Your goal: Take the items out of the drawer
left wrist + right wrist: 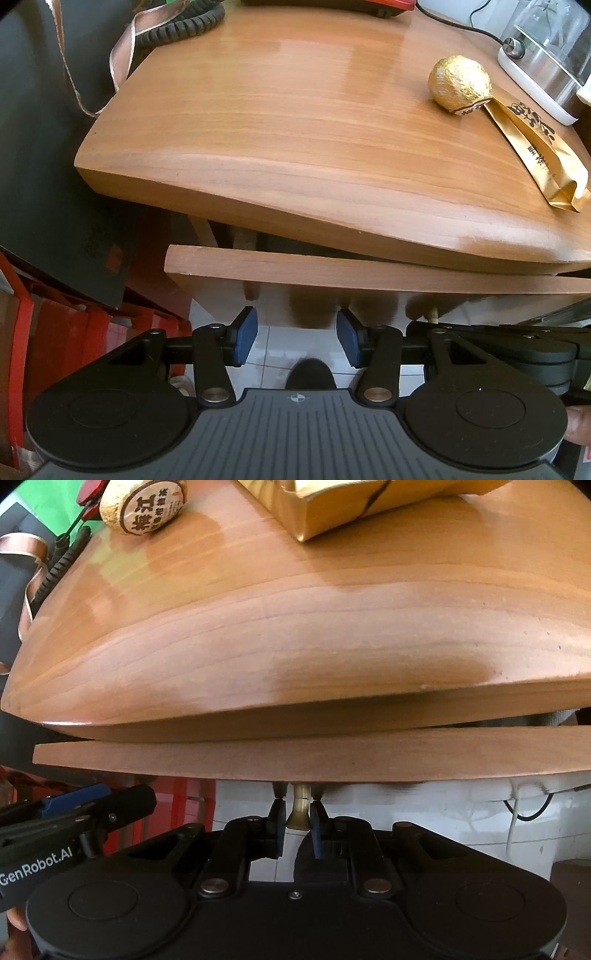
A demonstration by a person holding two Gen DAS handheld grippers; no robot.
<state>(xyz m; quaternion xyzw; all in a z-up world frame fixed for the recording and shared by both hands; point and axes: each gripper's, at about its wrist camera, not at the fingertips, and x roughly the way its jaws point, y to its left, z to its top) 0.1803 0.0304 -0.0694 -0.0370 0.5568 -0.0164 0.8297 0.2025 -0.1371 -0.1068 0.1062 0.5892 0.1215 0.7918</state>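
While the right gripper [298, 825] was clamped on the small brass drawer knob [300, 812], the wooden drawer front [332, 755] ran crosswise directly ahead; the left gripper [297, 338] stood open and empty alongside.

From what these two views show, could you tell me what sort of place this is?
Probably a home or small office room: a wooden table with a drawer, foil-wrapped tea and a glass kettle on top, and a white tiled floor.
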